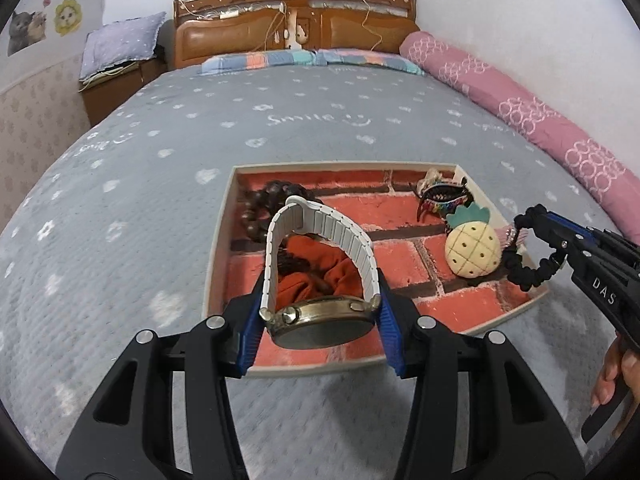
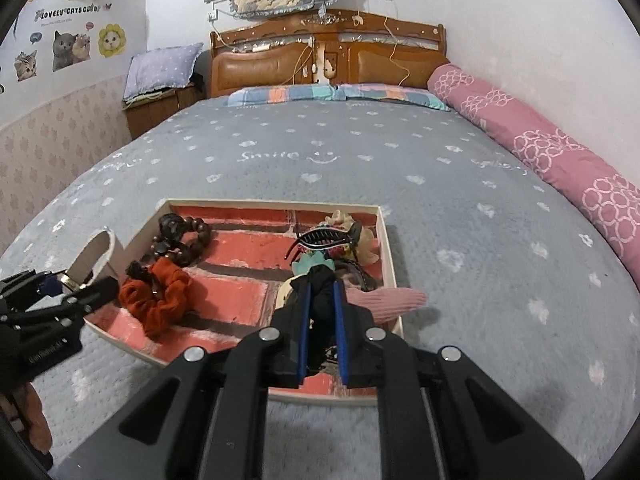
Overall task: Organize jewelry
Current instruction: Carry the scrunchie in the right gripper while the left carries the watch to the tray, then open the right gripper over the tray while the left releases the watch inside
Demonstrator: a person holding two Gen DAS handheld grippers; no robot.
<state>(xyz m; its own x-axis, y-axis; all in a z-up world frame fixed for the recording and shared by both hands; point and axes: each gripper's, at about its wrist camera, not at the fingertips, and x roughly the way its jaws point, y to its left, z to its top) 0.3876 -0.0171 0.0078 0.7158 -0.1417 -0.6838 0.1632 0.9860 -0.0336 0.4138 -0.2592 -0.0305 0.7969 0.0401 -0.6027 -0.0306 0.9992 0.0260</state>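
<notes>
Watch (image 1: 320,316) pinched by its case in my left gripper (image 1: 320,320), above the tray's (image 1: 218,256) near edge. Right gripper (image 2: 322,312) pinches the black scrunchie (image 1: 524,272) beside the pineapple clip (image 1: 474,248). I'd lower each slowly, release flat.

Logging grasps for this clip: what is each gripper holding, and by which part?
Left tongs clamp the watch by the sides of its case. Right tongs pinch the black scrunchie by a section of its loop.

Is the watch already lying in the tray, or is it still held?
Held. The left gripper is shut on the watch by its case, above the tray; the white strap loops upward.
</notes>
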